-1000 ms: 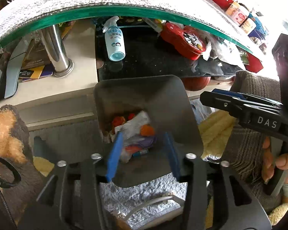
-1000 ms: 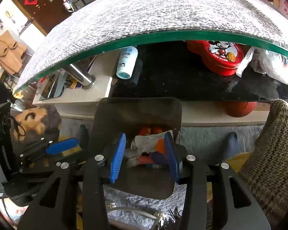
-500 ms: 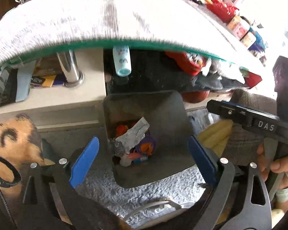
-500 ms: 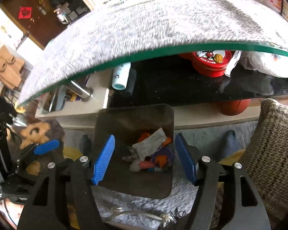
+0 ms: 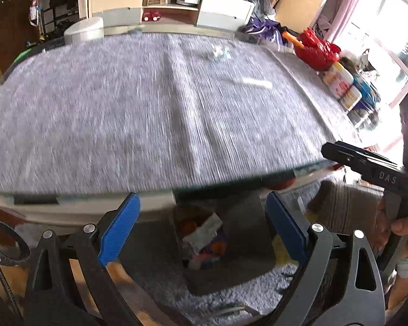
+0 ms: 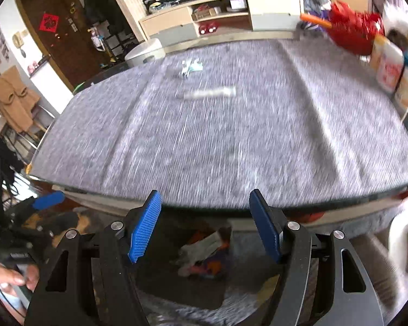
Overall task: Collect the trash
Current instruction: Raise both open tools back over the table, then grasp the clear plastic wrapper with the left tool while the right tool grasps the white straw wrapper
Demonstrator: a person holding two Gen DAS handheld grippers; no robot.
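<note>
A dark trash bin (image 5: pixel 247 274) (image 6: pixel 166 290) stands on the floor below the table edge, holding crumpled wrappers (image 5: pixel 204 236) (image 6: pixel 201 250). On the grey tabletop (image 5: pixel 149 108) (image 6: pixel 231 141) lie a white strip (image 5: pixel 257 82) (image 6: pixel 209 93) and a small crumpled wrapper (image 5: pixel 219 53) (image 6: pixel 191 67) farther back. My left gripper (image 5: pixel 202 228) is open and empty above the bin. My right gripper (image 6: pixel 205 225) is open and empty, also above the bin. The right gripper shows at the right of the left wrist view (image 5: pixel 367 165).
A red basket (image 5: pixel 317 50) (image 6: pixel 353 34) and jars (image 5: pixel 342 87) (image 6: pixel 389 72) stand at the table's right side. A white TV cabinet (image 5: pixel 171 13) stands behind. A stuffed toy (image 6: pixel 54 222) lies left of the bin; a knitted cushion (image 5: pixel 348 209) lies right.
Both views have swung up from the bin under the table to the tabletop. Both grippers have opened wide; the trash stays in the bin.
</note>
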